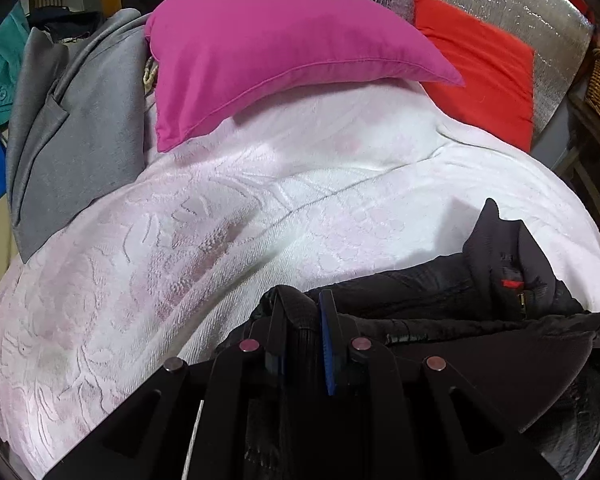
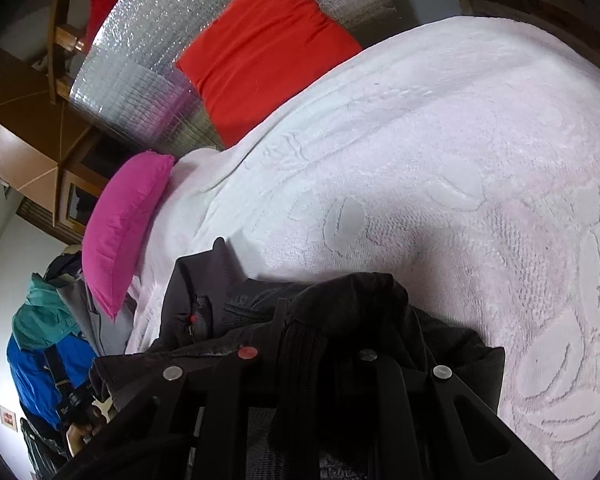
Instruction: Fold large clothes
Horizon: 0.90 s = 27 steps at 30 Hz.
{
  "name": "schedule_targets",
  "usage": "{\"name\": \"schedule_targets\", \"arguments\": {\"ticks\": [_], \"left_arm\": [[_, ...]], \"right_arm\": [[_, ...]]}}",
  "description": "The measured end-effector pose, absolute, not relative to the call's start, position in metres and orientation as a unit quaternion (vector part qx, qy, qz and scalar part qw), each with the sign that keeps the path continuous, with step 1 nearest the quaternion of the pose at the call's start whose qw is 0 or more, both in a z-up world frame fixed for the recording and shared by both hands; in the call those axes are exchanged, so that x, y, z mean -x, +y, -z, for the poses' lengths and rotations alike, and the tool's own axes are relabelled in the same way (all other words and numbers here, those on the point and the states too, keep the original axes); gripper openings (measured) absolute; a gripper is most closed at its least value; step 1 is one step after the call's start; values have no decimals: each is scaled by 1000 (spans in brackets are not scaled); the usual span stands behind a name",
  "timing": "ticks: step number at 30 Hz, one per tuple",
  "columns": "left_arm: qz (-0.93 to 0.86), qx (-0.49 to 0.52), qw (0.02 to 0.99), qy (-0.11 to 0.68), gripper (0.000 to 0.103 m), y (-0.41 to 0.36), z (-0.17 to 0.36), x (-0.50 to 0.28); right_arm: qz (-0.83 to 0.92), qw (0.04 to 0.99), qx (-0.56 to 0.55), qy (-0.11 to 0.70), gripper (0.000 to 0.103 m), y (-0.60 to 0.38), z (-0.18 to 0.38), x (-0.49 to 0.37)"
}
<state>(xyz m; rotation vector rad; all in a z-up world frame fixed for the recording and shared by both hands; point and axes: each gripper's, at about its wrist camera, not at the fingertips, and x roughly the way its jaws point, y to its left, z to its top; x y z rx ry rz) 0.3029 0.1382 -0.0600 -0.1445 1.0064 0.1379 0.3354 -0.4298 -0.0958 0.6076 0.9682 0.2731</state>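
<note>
Black jacket (image 1: pixel 440 300) lying on the white embossed bedspread (image 1: pixel 260 208) of the bed, near its foot edge. Its long axis runs across the bed, parallel to that edge; the collar end (image 1: pixel 500 248) appears to point toward the head of the bed, though folds obscure this. Left hand-held gripper (image 1: pixel 300 312) clamped on a ribbed black cuff (image 1: pixel 298 308). Right hand-held gripper (image 2: pixel 304 320) likewise closed on a ribbed part of the jacket (image 2: pixel 340 300). A magenta pillow (image 1: pixel 268 52) and red pillow (image 1: pixel 480 68) lie at the head edge; grey garment (image 1: pixel 76 128) at the side edge.
</note>
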Motion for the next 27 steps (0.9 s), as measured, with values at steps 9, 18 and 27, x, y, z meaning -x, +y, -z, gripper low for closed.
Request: {"name": "schedule_targets", "arguments": {"ticks": [9, 18, 27], "left_arm": [[-67, 65, 871, 483, 15, 137, 63, -310], [-69, 51, 864, 496, 16, 132, 75, -323], [-72, 42, 859, 504, 16, 131, 84, -328]], "right_arm": [[-128, 833, -275, 463, 17, -428, 90, -346], [-118, 819, -291, 480, 17, -432, 114, -353], [-114, 815, -293, 486, 17, -432, 119, -355]]}}
